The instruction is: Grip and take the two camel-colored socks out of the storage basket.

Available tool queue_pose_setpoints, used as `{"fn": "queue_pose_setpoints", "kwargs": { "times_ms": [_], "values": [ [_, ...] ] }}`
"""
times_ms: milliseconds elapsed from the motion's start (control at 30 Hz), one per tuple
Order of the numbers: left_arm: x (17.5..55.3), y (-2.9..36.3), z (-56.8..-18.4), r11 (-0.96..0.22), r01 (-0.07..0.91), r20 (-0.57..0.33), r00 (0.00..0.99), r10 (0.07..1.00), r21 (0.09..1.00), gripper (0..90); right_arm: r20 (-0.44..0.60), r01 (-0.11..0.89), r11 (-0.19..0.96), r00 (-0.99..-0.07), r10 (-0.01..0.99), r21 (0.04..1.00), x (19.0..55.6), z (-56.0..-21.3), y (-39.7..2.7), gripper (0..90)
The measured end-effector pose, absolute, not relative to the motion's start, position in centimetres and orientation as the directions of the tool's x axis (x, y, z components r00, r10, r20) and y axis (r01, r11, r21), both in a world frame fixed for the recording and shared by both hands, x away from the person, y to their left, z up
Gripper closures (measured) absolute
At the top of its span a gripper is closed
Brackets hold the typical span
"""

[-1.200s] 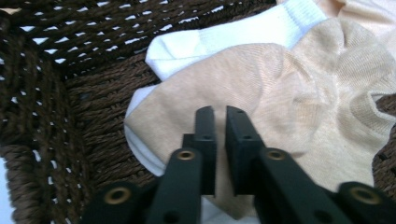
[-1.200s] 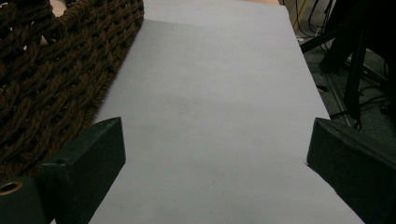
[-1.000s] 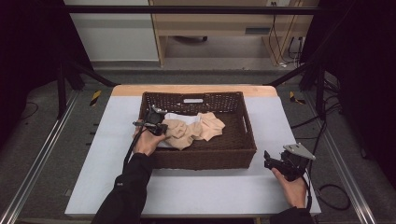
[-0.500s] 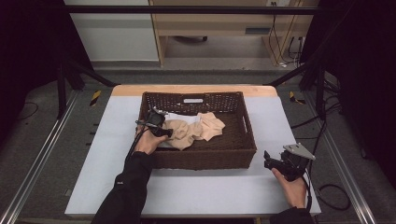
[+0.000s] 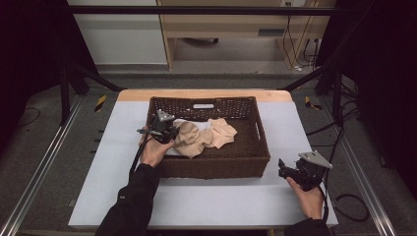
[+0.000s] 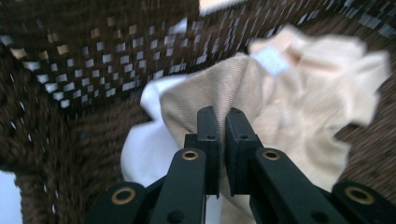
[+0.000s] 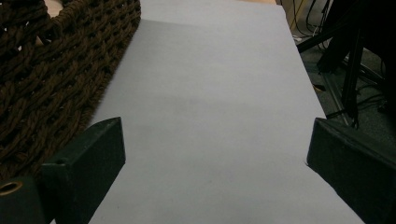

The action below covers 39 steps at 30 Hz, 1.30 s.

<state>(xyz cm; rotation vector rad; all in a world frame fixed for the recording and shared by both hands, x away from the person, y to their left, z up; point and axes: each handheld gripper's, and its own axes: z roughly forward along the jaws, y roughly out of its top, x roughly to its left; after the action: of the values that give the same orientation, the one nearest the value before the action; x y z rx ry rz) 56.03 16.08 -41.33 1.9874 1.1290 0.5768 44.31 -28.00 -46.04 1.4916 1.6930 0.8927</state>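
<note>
Left gripper (image 6: 223, 140), jaws having just closed on a fold of the beige cloth (image 6: 289, 107) lying ahead of it inside the wicker basket (image 5: 255, 157), pinch to be kept firm and lifted straight upward.

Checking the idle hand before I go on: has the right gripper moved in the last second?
No. The right gripper sits at the same spot on the table, just off the basket's near right corner, jaws open.
</note>
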Motion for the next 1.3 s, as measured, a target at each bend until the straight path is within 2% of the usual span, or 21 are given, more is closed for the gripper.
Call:
{"fn": "queue_pose_setpoints", "kwargs": {
  "times_ms": [233,667,1300],
  "values": [
    [55.9,16.8,-40.3,-0.194,0.456,-0.089,0.527,0.845,0.869,85.5,-0.063,0.511,0.101,-0.091,0.994,0.854,44.3,-46.0,-27.9,4.5],
    [53.8,16.8,-37.2,-0.104,0.28,-0.074,0.559,0.826,0.954,85.5,-0.06,0.507,0.095,-0.085,0.995,0.857,44.4,-46.0,-28.1,4.5],
    [47.2,17.8,-32.4,-0.066,0.169,-0.063,0.662,0.747,0.983,85.7,-0.059,0.507,0.092,-0.081,0.995,0.857,44.2,-45.9,-28.1,4.5]
  ]
}}
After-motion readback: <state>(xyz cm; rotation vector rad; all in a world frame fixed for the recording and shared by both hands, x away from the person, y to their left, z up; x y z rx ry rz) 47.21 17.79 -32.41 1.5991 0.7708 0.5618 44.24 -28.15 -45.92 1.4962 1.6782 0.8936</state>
